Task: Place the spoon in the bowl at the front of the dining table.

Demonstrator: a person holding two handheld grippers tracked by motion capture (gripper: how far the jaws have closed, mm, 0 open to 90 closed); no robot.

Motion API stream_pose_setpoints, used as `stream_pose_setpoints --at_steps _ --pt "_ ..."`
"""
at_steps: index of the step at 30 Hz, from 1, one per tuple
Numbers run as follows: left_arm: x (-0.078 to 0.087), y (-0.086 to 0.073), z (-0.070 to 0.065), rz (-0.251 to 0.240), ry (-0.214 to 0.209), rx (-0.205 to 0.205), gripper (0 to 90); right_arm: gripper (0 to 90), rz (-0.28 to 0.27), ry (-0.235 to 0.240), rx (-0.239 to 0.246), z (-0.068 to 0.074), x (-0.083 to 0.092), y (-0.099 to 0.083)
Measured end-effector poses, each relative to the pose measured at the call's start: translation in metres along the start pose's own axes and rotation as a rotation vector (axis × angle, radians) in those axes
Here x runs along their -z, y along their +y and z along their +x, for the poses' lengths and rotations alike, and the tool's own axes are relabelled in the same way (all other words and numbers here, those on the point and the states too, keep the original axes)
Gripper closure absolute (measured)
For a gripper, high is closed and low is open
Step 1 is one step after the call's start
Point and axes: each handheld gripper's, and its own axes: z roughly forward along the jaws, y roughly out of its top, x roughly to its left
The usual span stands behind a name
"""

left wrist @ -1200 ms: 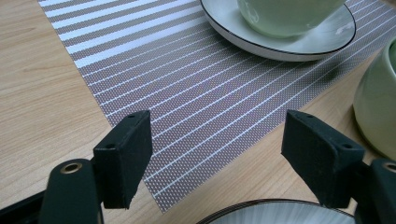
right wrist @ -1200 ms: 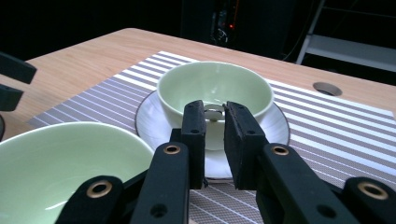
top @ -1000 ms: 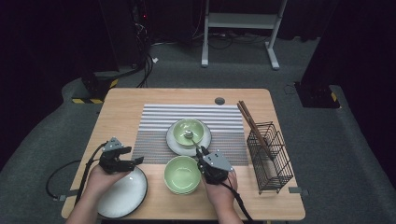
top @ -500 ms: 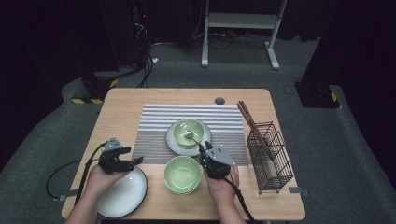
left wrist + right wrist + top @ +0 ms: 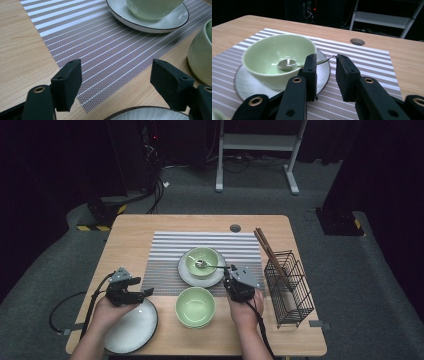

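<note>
On the left of the wooden table (image 5: 130, 235), the left gripper (image 5: 131, 292) hovers over the far rim of a white ribbed plate (image 5: 131, 332); its jaws stand wide apart with nothing between them, and the left gripper view looks past them onto the near corner of the striped placemat (image 5: 105, 47). Just right of that plate, at the table's near middle, sits an empty green bowl (image 5: 195, 306). Behind it, on the placemat, a second green bowl (image 5: 202, 260) rests on a white saucer (image 5: 192, 276), and a metal spoon (image 5: 210, 265) lies in it, bowl end inside and handle sticking out over the rim toward the right. The right gripper (image 5: 325, 72) sits just beside that handle's tip; its jaws have just been opening and are now parted a little, gripping nothing, with the handle's end seen right beyond the gap. Farther right, a black wire basket (image 5: 290, 285) stands near the table's edge with dark chopsticks (image 5: 267, 251) leaning in it.
</note>
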Motion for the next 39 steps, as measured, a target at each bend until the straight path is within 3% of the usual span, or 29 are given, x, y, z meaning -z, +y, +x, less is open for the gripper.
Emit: stream_pose_setpoints --at_steps 9,39 --pt "0.000 0.001 -0.001 -0.001 -0.004 -0.003 25.8 70.3 0.009 -0.031 -0.024 -0.013 -0.013 0.007" --pt "0.001 0.001 -0.001 -0.004 -0.013 -0.005 25.9 70.6 0.037 -0.096 -0.018 -0.024 -0.047 0.020"
